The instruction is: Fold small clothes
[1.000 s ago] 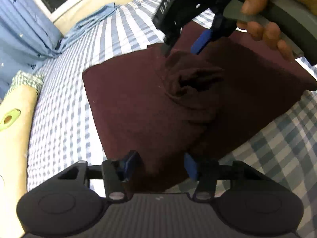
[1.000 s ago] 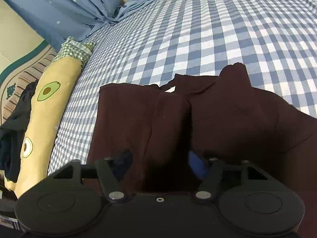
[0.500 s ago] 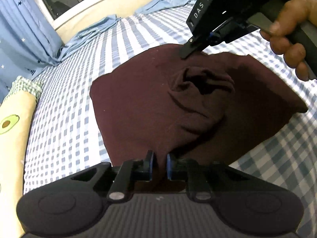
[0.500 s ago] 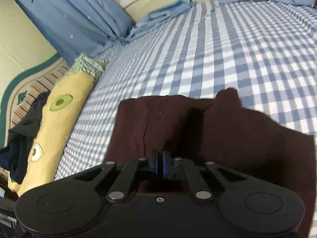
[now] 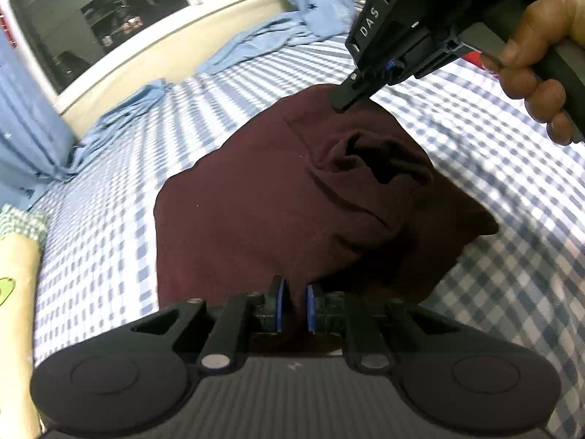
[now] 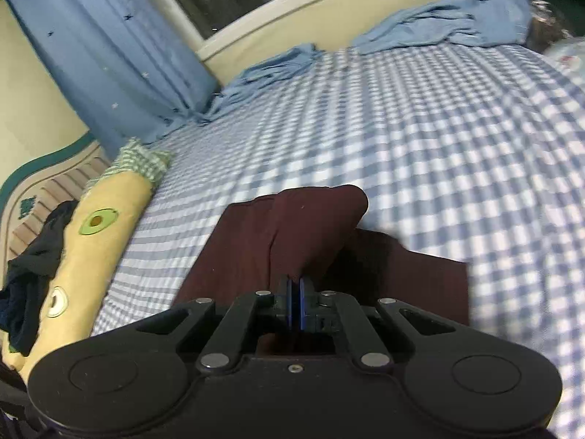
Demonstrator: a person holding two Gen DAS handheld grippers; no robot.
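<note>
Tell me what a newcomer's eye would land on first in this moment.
The dark maroon garment in the middle of the blue checked bedsheet, pinched at its near edge by the left gripper and at its far edge by the right gripper. Next, the avocado-print bolster along the bed's left side.

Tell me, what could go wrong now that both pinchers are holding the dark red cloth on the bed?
1. The left gripper and right gripper each pinch only an edge of the maroon garment, so it might slip free.
2. The bunched lump in its middle could get folded in and leave a bulge.
3. The checked sheet might drag up along with the cloth.
</note>
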